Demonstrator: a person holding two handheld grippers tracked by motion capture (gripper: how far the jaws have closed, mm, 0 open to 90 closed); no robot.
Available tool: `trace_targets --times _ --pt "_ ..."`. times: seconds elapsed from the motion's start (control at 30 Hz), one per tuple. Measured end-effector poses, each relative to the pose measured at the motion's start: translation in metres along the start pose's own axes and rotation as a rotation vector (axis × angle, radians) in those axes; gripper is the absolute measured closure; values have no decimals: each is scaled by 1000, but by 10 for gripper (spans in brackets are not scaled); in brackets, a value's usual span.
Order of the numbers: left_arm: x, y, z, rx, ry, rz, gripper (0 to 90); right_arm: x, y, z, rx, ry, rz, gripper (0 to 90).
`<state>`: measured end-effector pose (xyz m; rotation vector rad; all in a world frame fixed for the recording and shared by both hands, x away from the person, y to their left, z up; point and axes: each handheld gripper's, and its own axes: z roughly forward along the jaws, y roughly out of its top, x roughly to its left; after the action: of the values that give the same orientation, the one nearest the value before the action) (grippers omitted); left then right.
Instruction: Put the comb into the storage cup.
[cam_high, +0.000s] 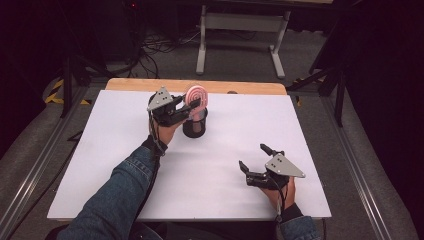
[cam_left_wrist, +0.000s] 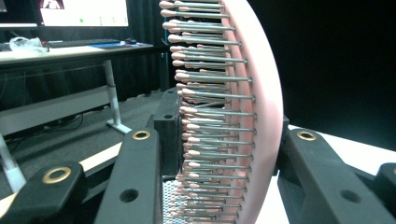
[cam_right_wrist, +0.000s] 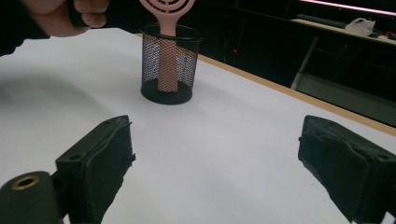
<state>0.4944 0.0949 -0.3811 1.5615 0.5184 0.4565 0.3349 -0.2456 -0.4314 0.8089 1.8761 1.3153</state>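
Left hand-held gripper (cam_high: 192, 107) clamps pink plastic bristle hairbrush (cam_high: 196, 95) — handle inside black wire-mesh cup (cam_high: 195, 125), table's (cam_high: 125, 150) 12 o'clock; right hand-held gripper (cam_high: 255, 159) gapes wide, empty — 5 o'clock.

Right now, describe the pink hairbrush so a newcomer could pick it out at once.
Start at the white table and look toward its far wooden edge, where a black mesh cup stands. The pink hairbrush stands handle-down inside that cup, its round head gripped by the left claw. It is the only pink thing on the table, with rows of pink-tipped metal pins.
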Motion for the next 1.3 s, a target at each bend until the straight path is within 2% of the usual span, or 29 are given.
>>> trace_targets --times 0.27,0.37,0.5,0.67,0.7,0.93,1.13,1.23,1.3 --pt "2 -6 -3 -22 3 -39 626 0 0 0 -3 -12 2 125" --pt "5 -7 -4 -38 11 -47 625 0 0 -1 -9 -22 4 127" --pt "5 -6 -4 -30 20 -47 622 0 0 -1 -4 -24 3 156" --pt "4 -5 -5 -11 27 -39 619 -1 -1 -1 -4 -34 7 162" --pt "5 -4 -5 -9 29 -27 619 -1 -1 -1 -9 -36 9 162" --pt "3 -2 -5 11 18 -10 616 0 -1 -1 -2 -28 2 172" --pt "2 1 -4 26 34 17 611 0 -1 -1 2 -28 2 170" --pt "1 2 -4 37 31 17 610 0 -1 0 4 -26 4 177" --pt "0 4 -4 54 32 34 608 0 -1 0 5 -25 5 177"
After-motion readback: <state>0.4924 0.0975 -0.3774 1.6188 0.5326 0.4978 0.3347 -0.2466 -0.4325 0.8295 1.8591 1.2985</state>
